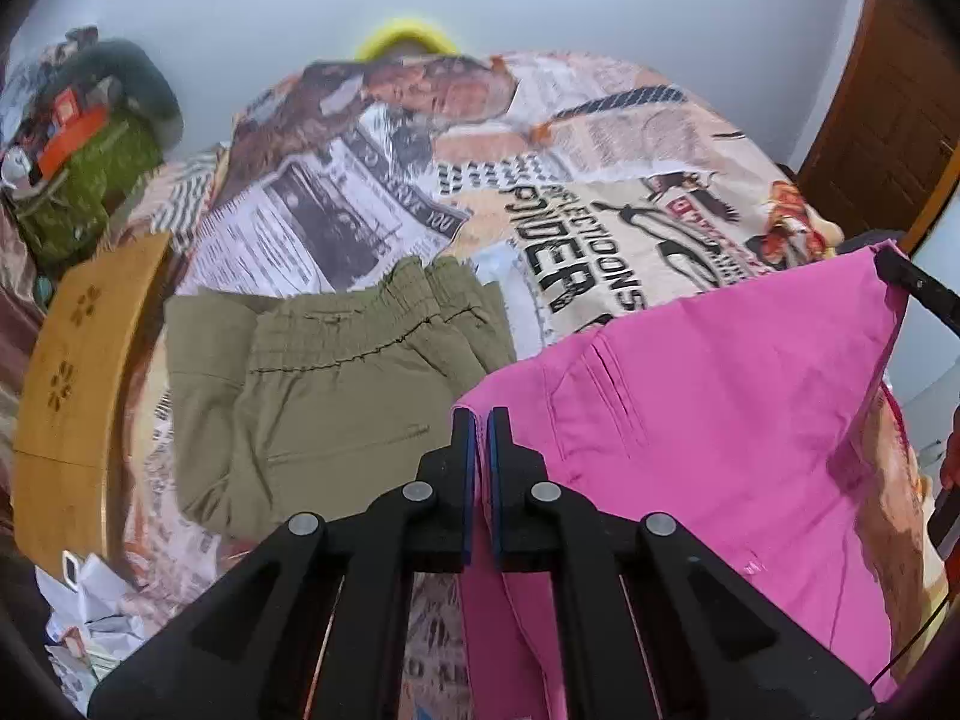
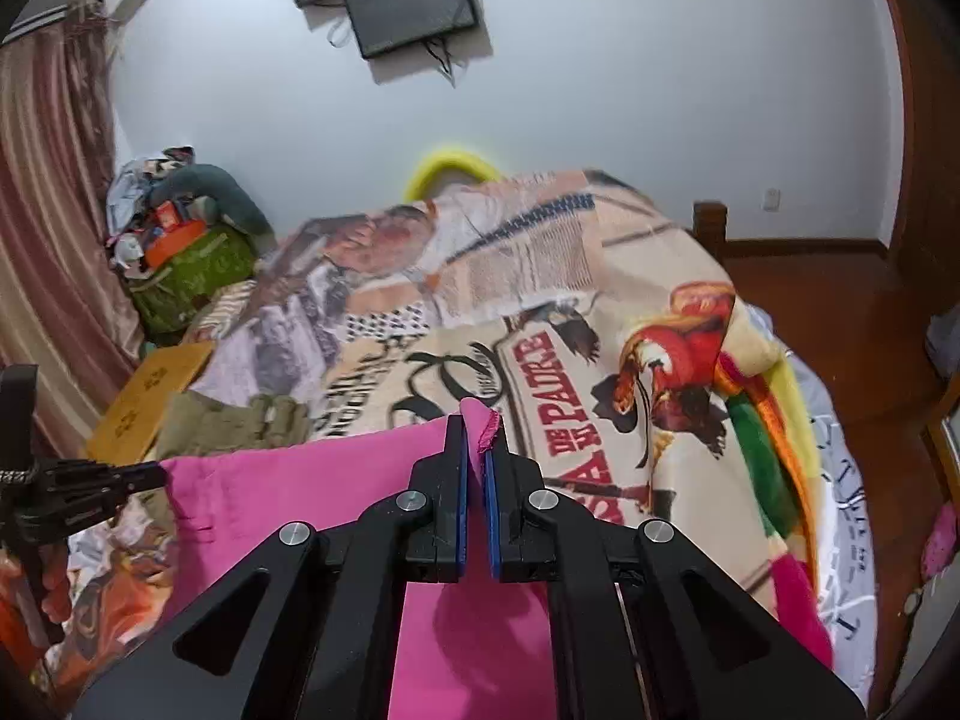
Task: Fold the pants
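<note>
The pink pants [image 1: 708, 396] hang stretched in the air above the bed [image 2: 600, 360], held up by two corners of one edge. The left tongs [image 1: 481, 420] point forward and a little downward toward the bed, clenched on the near corner of the pink cloth, which drops away below them. The right tongs [image 2: 474, 426] reach out level over the bed, likewise clamped tight on the other corner, with a frayed tip of fabric poking up past the fingertips. Between the two grips the top edge of the pants runs taut, and the rest of the cloth falls toward the bed.

On the bed, beyond the left tongs, a pair of olive pants [image 1: 324, 384] lies folded flat on the printed blanket [image 1: 570, 192]. Just beside the olive pants, at the bed's edge, sits a wooden board [image 1: 72, 396]. Past the board, near the wall, a green bag [image 1: 84, 192] is heaped with clutter. A yellow pillow [image 2: 450, 165] peeks out from behind the far end of the bed, and a dark screen [image 2: 414, 6] hangs on the wall above it.
</note>
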### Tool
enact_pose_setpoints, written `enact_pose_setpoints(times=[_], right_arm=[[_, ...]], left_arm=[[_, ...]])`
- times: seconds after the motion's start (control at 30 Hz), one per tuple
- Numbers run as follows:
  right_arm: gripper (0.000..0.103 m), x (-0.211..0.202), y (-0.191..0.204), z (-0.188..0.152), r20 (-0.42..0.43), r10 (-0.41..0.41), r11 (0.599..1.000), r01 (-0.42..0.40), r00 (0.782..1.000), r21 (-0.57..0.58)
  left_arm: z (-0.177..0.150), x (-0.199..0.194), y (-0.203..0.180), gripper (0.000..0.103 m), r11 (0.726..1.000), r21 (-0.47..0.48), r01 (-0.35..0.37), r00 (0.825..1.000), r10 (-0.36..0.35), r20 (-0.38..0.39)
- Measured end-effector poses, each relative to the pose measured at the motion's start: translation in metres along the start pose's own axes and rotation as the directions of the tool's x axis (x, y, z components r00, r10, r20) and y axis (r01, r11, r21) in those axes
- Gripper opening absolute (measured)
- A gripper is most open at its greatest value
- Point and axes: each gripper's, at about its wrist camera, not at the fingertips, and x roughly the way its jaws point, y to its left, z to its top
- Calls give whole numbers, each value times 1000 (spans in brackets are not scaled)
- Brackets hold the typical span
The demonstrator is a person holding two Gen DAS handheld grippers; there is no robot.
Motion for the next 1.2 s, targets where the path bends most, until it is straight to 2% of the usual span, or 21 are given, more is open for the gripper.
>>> enact_pose_setpoints(times=[0.2, 0.37, 0.43, 0.5, 0.6, 0.67, 0.7, 0.77, 0.83, 0.9, 1.03, 1.2], right_arm=[[4, -47, 17, -6, 36, -6, 1000, 7, 999, -29], [4, -86, 28, -20, 69, -4, 1000, 6, 998, -30], [4, -100, 33, -26, 77, -12, 999, 16, 997, -49], [4, -107, 33, -29, 73, -32, 998, 35, 997, -52], [4, -105, 29, -30, 50, -59, 998, 61, 997, -27], [4, -101, 22, -30, 29, -65, 998, 65, 997, -3], [4, -95, 18, -29, 22, -78, 997, 78, 997, 3], [6, -89, 15, -32, 4, -94, 996, 94, 996, -4], [18, -73, 8, -33, -29, -106, 994, 106, 994, -7], [44, -60, 2, -38, -45, -107, 994, 107, 993, -2], [47, -36, -9, -47, -87, -113, 994, 113, 990, 2], [47, 9, -31, -50, -148, -77, 994, 87, 986, 65]], left_arm=[[-18, -54, -7, 1, 999, 38, -10, 998, 7, 67], [-44, -91, -10, 1, 999, 49, 19, 995, -24, 97], [-52, -98, -12, 1, 998, 59, 23, 995, -28, 95], [-57, -99, -11, 1, 997, 59, 41, 997, -45, 61], [-57, -95, -8, 2, 998, 32, 61, 998, -62, 33], [-54, -93, -5, 6, 998, 15, 63, 998, -64, 29], [-51, -90, -3, 11, 998, 5, 65, 998, -65, 26], [-48, -85, -2, 27, 997, -4, 72, 997, -72, 21], [-43, -76, 1, 50, 998, -9, 67, 997, -66, 26], [-37, -67, 3, 56, 999, -6, 46, 998, -46, 33], [-24, -34, 8, 59, 999, -2, 35, 999, -35, -4], [-11, 13, 11, 59, 999, -13, 46, 997, -47, -62]])
